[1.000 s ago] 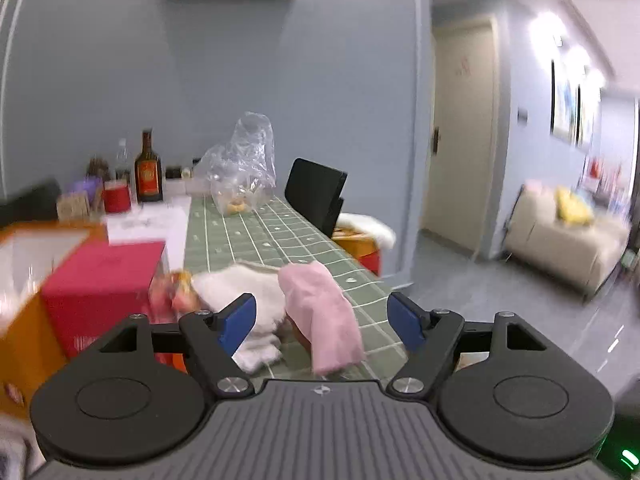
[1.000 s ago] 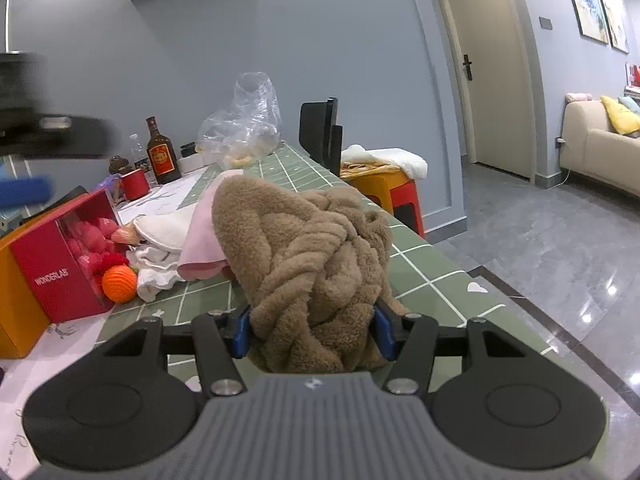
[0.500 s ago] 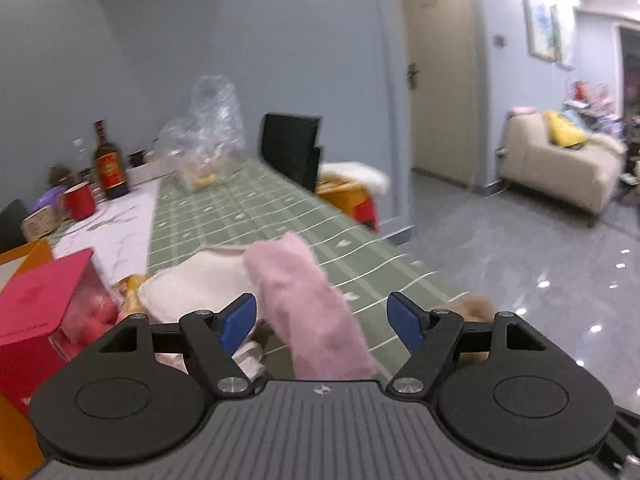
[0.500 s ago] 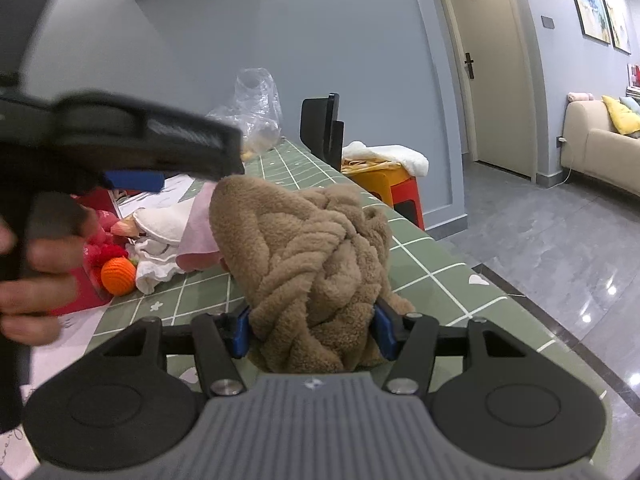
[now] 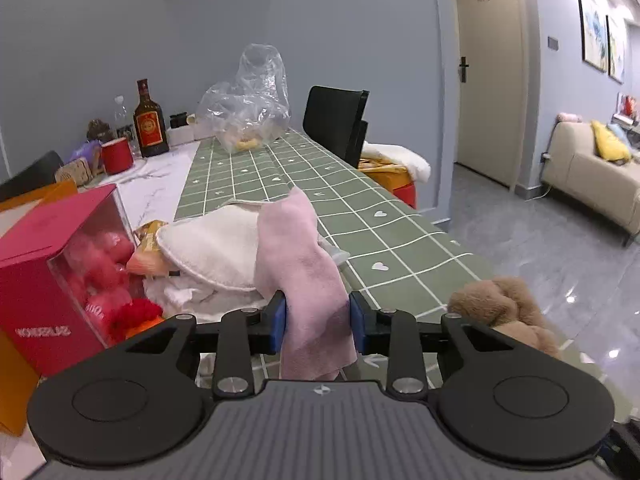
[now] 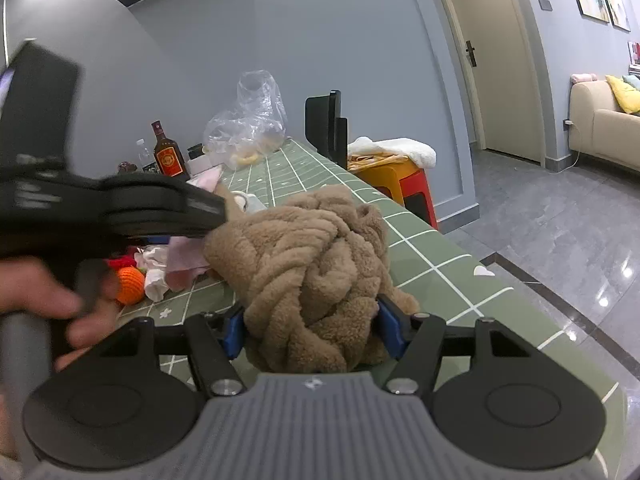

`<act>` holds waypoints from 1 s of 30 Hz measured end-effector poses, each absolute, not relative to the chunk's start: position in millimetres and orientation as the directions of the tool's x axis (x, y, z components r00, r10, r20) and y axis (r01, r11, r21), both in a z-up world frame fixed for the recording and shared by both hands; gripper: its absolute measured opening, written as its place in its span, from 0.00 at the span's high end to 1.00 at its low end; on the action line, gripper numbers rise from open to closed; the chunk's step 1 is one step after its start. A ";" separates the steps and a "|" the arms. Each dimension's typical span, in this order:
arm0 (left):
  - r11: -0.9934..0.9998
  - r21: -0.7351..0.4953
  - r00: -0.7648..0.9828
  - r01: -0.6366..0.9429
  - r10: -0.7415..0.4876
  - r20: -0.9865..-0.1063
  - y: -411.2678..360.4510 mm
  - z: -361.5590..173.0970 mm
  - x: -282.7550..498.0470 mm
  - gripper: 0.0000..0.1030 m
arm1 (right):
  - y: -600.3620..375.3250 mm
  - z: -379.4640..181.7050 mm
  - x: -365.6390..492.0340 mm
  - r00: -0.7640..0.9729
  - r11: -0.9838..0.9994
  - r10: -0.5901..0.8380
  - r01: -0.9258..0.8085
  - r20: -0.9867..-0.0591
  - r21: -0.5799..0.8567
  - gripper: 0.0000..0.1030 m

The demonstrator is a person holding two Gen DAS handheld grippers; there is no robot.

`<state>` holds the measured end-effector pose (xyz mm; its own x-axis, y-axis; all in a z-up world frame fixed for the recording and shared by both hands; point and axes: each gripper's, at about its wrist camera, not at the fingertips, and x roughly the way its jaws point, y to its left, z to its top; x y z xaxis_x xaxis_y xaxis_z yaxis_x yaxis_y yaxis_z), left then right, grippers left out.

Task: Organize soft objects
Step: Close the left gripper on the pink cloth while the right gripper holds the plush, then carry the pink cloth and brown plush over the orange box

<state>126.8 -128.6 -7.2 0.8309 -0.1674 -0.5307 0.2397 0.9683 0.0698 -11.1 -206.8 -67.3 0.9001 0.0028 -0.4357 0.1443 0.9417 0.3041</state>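
Note:
My left gripper (image 5: 318, 322) is shut on a pink cloth (image 5: 304, 264) that drapes over a white cloth pile (image 5: 212, 252) on the green checked tablecloth (image 5: 360, 216). My right gripper (image 6: 312, 330) is shut on a brown fluffy knotted toy (image 6: 308, 268), which rests on the tablecloth (image 6: 436, 264) near its edge. The toy also shows at the right of the left wrist view (image 5: 504, 308). The left gripper's body (image 6: 108, 208) crosses the left of the right wrist view, blurred, held by a hand.
A red box of pink soft items (image 5: 60, 276) and an orange box (image 5: 16, 364) stand at the left. An orange knitted ball (image 6: 130, 286) lies by the cloths. A bottle (image 5: 149, 120), red cup (image 5: 117, 156), plastic bag (image 5: 250, 108), black chair (image 5: 336, 124) and stool (image 6: 404, 184) lie beyond.
My left gripper has moved down onto the pink cloth and closed on it. My right gripper has stayed shut on the brown toy, barely moving.

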 end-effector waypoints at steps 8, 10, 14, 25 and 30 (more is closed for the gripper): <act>0.945 -0.013 0.840 0.327 -0.297 -0.454 -97.8 30.0 85.6 0.66 | -200.6 -63.5 -13.5 0.906 0.951 -0.019 0.146 -0.423 0.271 0.42; 0.945 0.006 0.855 0.326 -0.292 -0.428 -96.3 39.1 77.7 0.66 | -200.9 -62.2 -12.6 0.905 0.946 -0.011 0.148 -0.426 0.289 0.43; 0.951 -0.009 0.888 0.308 -0.291 -0.357 -87.3 61.1 59.4 0.66 | -194.4 -52.5 -18.6 0.917 0.947 0.001 0.128 -0.400 0.296 0.44; 0.939 -0.130 0.914 0.318 -0.340 -0.221 -12.1 112.1 25.8 0.66 | -135.8 -12.1 -31.8 0.957 0.952 0.071 0.018 -0.280 0.304 0.44; 0.961 -0.150 0.956 0.231 -0.253 -0.151 43.7 120.5 16.6 0.66 | -108.5 13.2 -46.6 0.975 0.942 0.139 -0.076 -0.173 0.326 0.44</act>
<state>16.6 43.7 120.5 0.9557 -0.2527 -0.1506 0.2307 0.9615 -0.1495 -46.6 -108.5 13.2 0.9750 0.1389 -0.1734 -0.0763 0.9423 0.3259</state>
